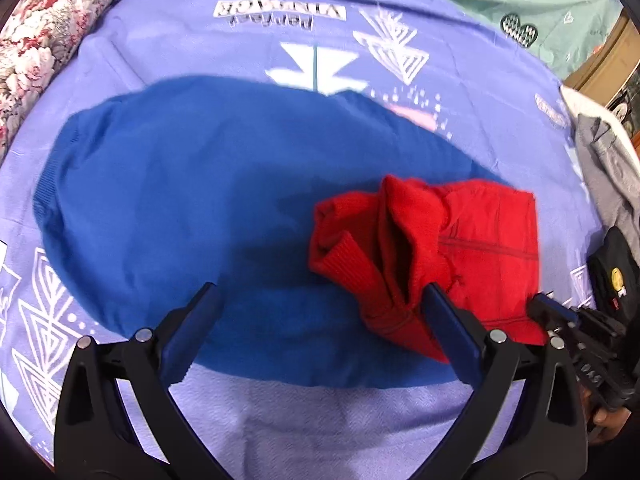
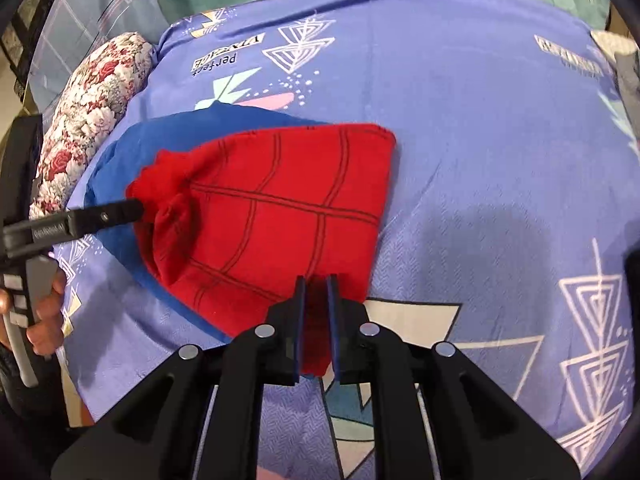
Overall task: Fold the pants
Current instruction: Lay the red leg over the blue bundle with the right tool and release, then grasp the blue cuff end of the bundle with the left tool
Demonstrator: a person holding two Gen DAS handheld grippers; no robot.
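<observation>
Right gripper (image 2: 316, 286): jaws nearly together, pinching the near edge of the red pants section with black grid lines (image 2: 280, 216); cloth runs down between the pads. Left gripper (image 1: 320, 300): jaws wide apart, its right finger (image 1: 448, 320) touching the bunched red ribbed waistband (image 1: 372, 264), nothing clamped. The red part lies folded over the flat blue knit part of the pants (image 1: 180, 200), which spreads ahead and left of the left gripper. All rests on a lilac bedsheet with white triangle prints (image 2: 480, 140). Floral bolster (image 1: 44, 48) far left; grey garment (image 1: 612, 168) far right.
</observation>
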